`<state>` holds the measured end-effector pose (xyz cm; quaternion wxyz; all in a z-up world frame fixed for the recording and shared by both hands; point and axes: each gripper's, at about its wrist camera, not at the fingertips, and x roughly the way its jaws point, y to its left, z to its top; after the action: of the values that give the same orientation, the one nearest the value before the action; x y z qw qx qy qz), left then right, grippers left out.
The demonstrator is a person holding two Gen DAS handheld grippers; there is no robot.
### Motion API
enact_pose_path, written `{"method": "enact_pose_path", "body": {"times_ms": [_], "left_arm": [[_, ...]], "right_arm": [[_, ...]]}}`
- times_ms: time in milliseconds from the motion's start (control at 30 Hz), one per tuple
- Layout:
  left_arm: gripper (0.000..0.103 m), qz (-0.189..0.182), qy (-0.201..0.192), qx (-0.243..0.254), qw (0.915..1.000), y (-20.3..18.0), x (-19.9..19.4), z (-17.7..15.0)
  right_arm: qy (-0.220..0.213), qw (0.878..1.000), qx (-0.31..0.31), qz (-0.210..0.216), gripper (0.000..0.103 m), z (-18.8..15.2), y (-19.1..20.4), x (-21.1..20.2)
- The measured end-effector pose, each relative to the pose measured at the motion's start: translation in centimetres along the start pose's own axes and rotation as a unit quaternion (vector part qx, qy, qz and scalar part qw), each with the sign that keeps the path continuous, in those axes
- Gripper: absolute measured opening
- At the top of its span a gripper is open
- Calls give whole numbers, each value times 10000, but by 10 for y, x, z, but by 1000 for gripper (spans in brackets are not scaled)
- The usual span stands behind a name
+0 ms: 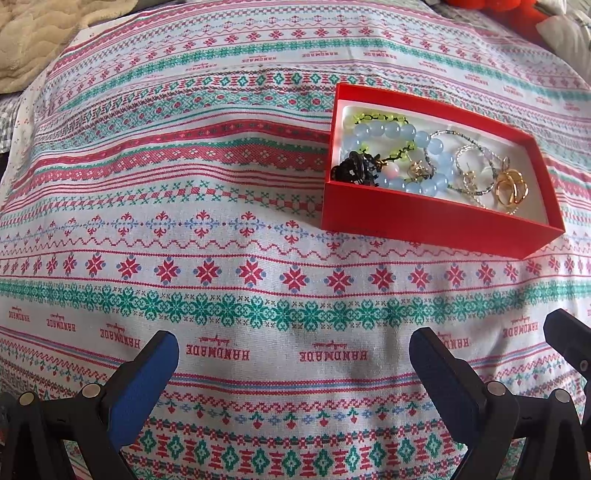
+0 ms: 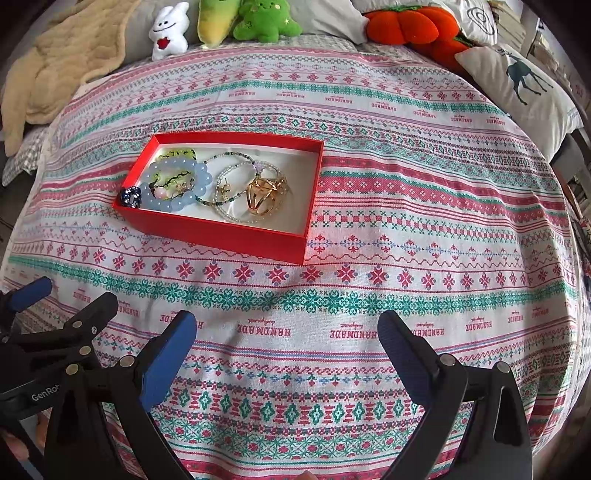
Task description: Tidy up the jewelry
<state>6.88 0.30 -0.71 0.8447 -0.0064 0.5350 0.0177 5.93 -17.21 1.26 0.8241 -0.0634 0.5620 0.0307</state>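
Observation:
A red box [image 1: 424, 218] [image 2: 221, 232] with a white lining sits on the patterned cloth. Inside lie a pale blue bead bracelet [image 1: 391, 131] [image 2: 201, 173], a yellow-green bead bracelet [image 1: 373, 119] [image 2: 177, 153], a dark hair clip [image 1: 351, 170] [image 2: 129, 195], thin beaded strands [image 1: 465, 155] [image 2: 229, 158] and gold pieces [image 1: 511, 186] [image 2: 264, 195]. My left gripper [image 1: 293, 356] is open and empty, well in front of the box and left of it. My right gripper [image 2: 286, 334] is open and empty, in front of the box. The left gripper also shows in the right wrist view [image 2: 70, 299].
The cloth [image 2: 406, 258] covers a bed. Plush toys [image 2: 170, 31] and an orange plush [image 2: 410, 24] line the far edge, a beige blanket [image 2: 62, 62] lies far left, a deer pillow [image 2: 524, 85] far right.

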Motion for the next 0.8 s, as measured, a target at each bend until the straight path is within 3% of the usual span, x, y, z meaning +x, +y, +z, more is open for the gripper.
{"method": "enact_pose_path", "body": {"times_ms": [800], "left_arm": [[102, -1, 4, 14, 10000, -1, 0, 0]], "right_arm": [[11, 10000, -11, 22, 100, 0, 2, 0]]}}
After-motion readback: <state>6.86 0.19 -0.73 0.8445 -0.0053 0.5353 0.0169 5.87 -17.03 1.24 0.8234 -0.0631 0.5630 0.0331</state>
